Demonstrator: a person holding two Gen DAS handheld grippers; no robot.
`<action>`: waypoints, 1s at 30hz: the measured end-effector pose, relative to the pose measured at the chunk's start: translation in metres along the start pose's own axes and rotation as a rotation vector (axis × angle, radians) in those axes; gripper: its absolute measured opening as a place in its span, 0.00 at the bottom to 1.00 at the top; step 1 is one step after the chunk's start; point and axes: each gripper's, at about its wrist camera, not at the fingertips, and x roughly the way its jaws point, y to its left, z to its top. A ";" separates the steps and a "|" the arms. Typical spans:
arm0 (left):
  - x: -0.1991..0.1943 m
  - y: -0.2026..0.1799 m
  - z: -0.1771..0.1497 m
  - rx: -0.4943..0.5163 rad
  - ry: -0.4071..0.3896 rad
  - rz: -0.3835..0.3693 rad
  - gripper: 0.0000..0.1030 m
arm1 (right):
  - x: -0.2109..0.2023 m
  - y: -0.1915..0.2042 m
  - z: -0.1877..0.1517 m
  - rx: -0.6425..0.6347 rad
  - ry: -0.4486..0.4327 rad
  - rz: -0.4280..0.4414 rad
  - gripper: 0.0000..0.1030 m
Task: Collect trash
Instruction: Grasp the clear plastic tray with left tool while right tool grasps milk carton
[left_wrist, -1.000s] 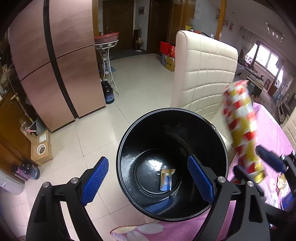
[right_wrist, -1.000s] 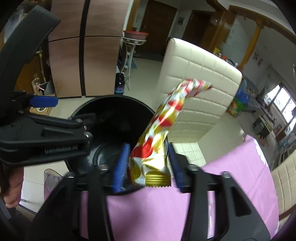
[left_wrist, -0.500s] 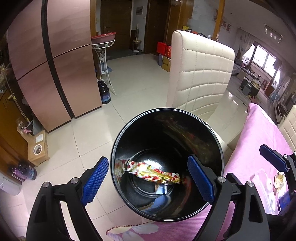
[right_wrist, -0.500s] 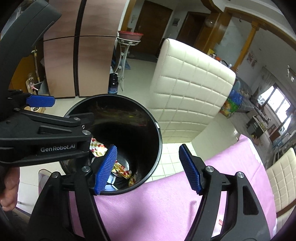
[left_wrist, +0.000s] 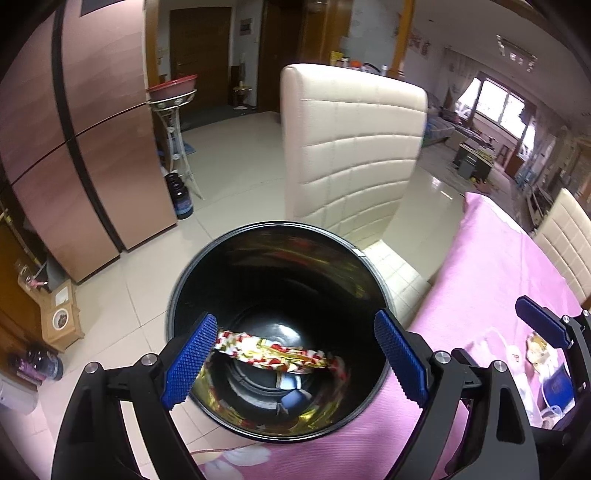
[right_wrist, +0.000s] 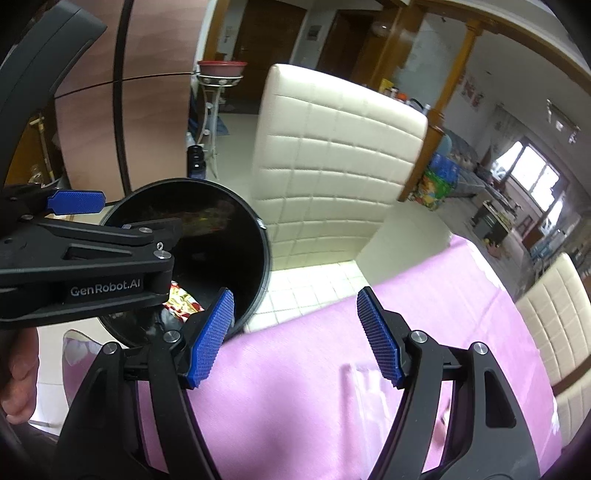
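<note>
- I see a tiled room with a copper-coloured fridge (left_wrist: 74, 155) on the left, a cream padded chair (left_wrist: 354, 147) ahead and a table under a pink cloth (right_wrist: 303, 369) at my near side.
- A black bin (left_wrist: 184, 280) sits at the table's edge, just in front of the chair, its mouth facing up at me.
- The task's thing, a red, white and gold wrapper (left_wrist: 280, 352), lies across the bottom of the bin, stretched from left to right; a smaller scrap lies under it, too blurred for me to name.
- My left claw (left_wrist: 291, 356) hangs over the bin with its jaws spread wide and nothing between them; in its view the wrapper shows down in the gap between the two blue pads, well below them and not touching either.
- My right claw (right_wrist: 295, 332) is open too, with nothing in it. Its jaws have just been opening, and only pink cloth and floor tiles show between the pads.
- From the right view the bin (right_wrist: 258, 258) lies to the left of that claw, its rim just behind the left pad, and a bit of the wrapper (right_wrist: 183, 299) peeks out inside the bin, below the left claw's black frame.
- On the cloth to the right of the left claw lie more scraps and a clear plastic bag (left_wrist: 495, 343), near the right claw's blue pad.
- A hand (right_wrist: 18, 373) shows at the left edge of the right view.
</note>
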 end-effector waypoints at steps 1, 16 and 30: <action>-0.001 -0.005 -0.001 0.011 0.000 -0.008 0.83 | -0.002 -0.004 -0.003 0.010 0.004 -0.010 0.68; -0.015 -0.114 -0.038 0.277 0.063 -0.209 0.83 | -0.043 -0.088 -0.083 0.270 0.132 -0.220 0.68; -0.014 -0.187 -0.077 0.442 0.174 -0.347 0.83 | -0.081 -0.149 -0.178 0.492 0.246 -0.395 0.68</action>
